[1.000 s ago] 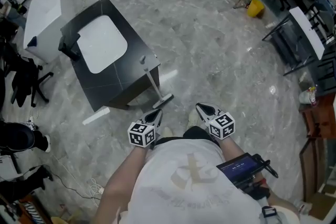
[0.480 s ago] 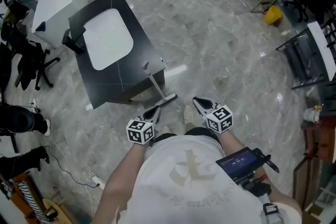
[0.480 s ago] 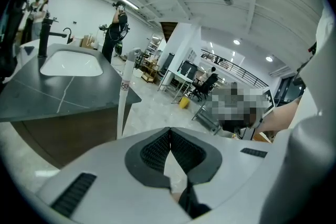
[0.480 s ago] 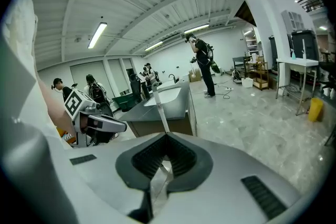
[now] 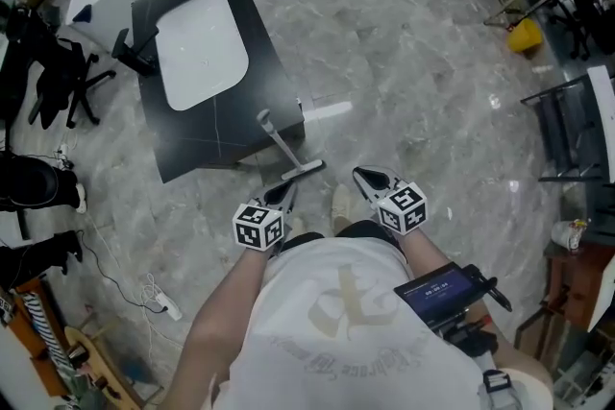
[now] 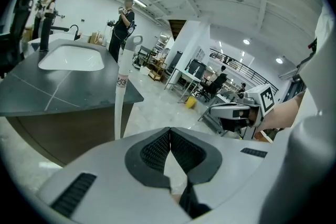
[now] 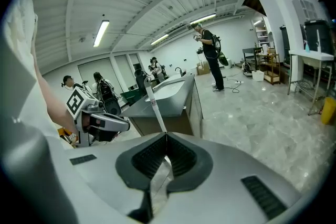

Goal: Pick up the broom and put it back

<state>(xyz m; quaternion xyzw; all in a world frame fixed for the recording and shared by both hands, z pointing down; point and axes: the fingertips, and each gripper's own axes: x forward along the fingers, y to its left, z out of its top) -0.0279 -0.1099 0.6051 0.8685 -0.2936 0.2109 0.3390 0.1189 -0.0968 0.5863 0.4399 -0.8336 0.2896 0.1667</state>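
Note:
The broom (image 5: 280, 145) leans with its white handle against the front of a black counter (image 5: 207, 134); its flat head rests on the marble floor. In the head view my left gripper (image 5: 287, 191) is shut and empty, its tips just short of the broom head. My right gripper (image 5: 361, 175) is shut and empty too, a little to the right of the head. The left gripper view has the handle (image 6: 119, 102) upright beyond the shut jaws, left of centre. The handle (image 7: 155, 107) stands straight ahead past the shut jaws in the right gripper view.
A white sink (image 5: 200, 48) is set in the counter top. An office chair (image 5: 58, 82) stands at the left, and a cable with a power strip (image 5: 159, 302) lies on the floor. A black frame (image 5: 567, 125) and a yellow bucket (image 5: 525, 36) are at the right. A person (image 6: 122, 23) stands beyond the counter.
The counter and broom have come nearer in the head view. Both grippers, still shut, have moved forward, so their tips are closer to the broom head.

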